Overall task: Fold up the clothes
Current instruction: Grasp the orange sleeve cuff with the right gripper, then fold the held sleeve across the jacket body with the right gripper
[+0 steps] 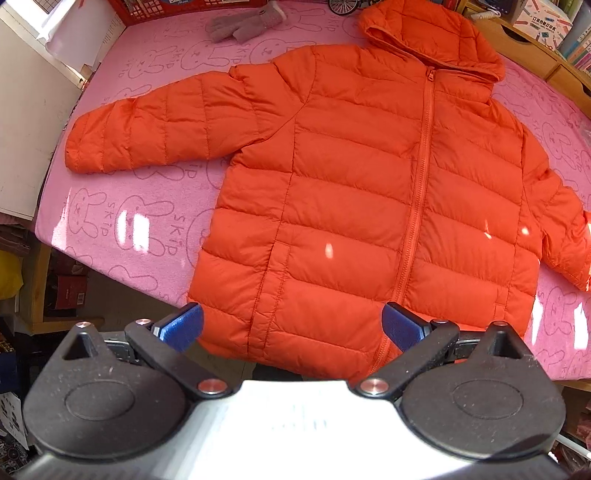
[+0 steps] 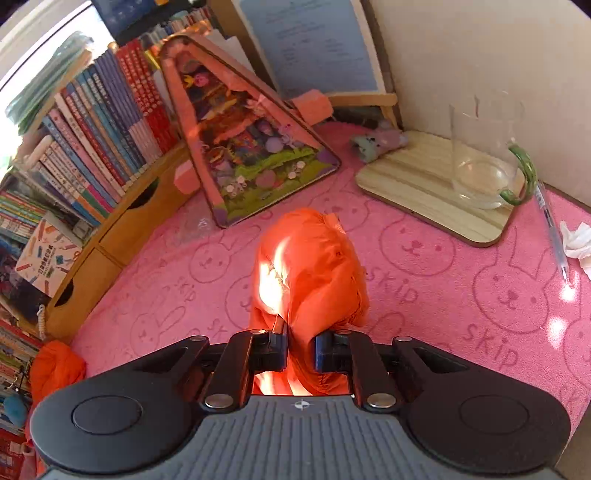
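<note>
An orange hooded puffer jacket (image 1: 362, 184) lies flat and zipped on the pink bunny-print cover (image 1: 122, 221), hood at the far end, one sleeve (image 1: 147, 133) stretched out to the left. My left gripper (image 1: 291, 325) hangs open above the jacket's near hem, nothing between its blue pads. In the right wrist view, my right gripper (image 2: 300, 354) is shut on the orange sleeve (image 2: 314, 273), which bunches up between the jaws and rises ahead of them.
A grey glove (image 1: 240, 26) lies at the cover's far edge. In the right wrist view stand a triangular picture box (image 2: 243, 147), a wooden board (image 2: 417, 184) with a glass jug (image 2: 487, 155), a pen (image 2: 554, 236), a tissue (image 2: 578, 243) and a bookshelf (image 2: 92, 140).
</note>
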Tool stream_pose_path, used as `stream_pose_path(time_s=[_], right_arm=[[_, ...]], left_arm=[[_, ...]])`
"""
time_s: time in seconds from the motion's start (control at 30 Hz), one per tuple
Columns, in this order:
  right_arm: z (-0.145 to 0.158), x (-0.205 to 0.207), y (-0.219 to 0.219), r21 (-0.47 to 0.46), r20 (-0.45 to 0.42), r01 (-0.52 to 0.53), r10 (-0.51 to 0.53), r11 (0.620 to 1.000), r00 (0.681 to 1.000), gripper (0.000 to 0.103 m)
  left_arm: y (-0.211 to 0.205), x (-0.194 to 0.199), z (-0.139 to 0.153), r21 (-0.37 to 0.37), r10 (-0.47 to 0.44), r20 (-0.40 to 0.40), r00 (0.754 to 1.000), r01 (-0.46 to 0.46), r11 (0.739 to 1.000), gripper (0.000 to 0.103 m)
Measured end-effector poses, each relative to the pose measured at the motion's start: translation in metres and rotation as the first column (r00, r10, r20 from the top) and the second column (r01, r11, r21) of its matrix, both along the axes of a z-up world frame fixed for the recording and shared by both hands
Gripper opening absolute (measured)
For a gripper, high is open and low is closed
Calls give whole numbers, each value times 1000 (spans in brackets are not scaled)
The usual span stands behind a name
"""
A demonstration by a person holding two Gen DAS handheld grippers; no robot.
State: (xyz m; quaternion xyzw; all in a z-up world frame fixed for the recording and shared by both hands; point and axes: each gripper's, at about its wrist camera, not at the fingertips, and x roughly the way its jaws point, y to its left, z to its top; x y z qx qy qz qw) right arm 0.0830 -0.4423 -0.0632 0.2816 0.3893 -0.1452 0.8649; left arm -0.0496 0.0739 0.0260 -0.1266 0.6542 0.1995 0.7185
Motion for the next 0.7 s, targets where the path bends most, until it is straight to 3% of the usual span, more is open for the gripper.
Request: stream_pose_path(time_s=[0.07, 0.13, 0.27, 0.33, 0.4, 0.5, 0.53, 0.6, 0.63, 0.67, 0.7], right_arm=[[36, 0, 53, -47, 91, -114, 118, 992, 989, 14], [68, -1, 119, -95, 168, -236, 250, 967, 954, 13], [106, 1, 259, -140, 261, -493, 512, 859, 818, 13], [99, -2, 334, -161, 229, -621, 641, 767, 733, 14], [92, -4, 408, -177, 192, -734, 754, 656, 628, 16], [56, -14, 489, -87, 41, -863, 867, 498, 497, 33], [49, -23, 499, -92, 2, -877, 881, 472, 473, 40], [36, -40, 517, -104, -74, -902, 901, 420, 428, 42], [29, -49, 525, -109, -112, -913, 908, 393, 404, 48], [22, -58, 534, -113, -151, -924, 913, 366, 380, 59], [22, -67, 529, -144, -159, -921, 910, 361, 382, 65]], left_arm=[[18, 5, -4, -5, -15, 6, 1000, 15, 1000, 103], [38, 9, -6, -6, -16, 12, 1000, 16, 1000, 103], [89, 6, -7, -38, 21, 55, 998, -19, 999, 103], [117, 2, -11, -52, 53, 48, 997, -51, 997, 103], [143, -2, -17, -55, 75, 33, 997, -73, 996, 103], [170, -5, -28, -58, 70, 12, 997, -69, 996, 103], [175, -5, -32, -60, 64, 4, 998, -64, 996, 103], [181, 0, -40, -68, 51, -7, 999, -51, 996, 103], [182, 3, -44, -77, 44, -7, 999, -45, 996, 103], [183, 7, -47, -85, 37, -6, 999, -38, 996, 103], [180, 12, -49, -106, 28, 6, 1000, -28, 994, 103]])
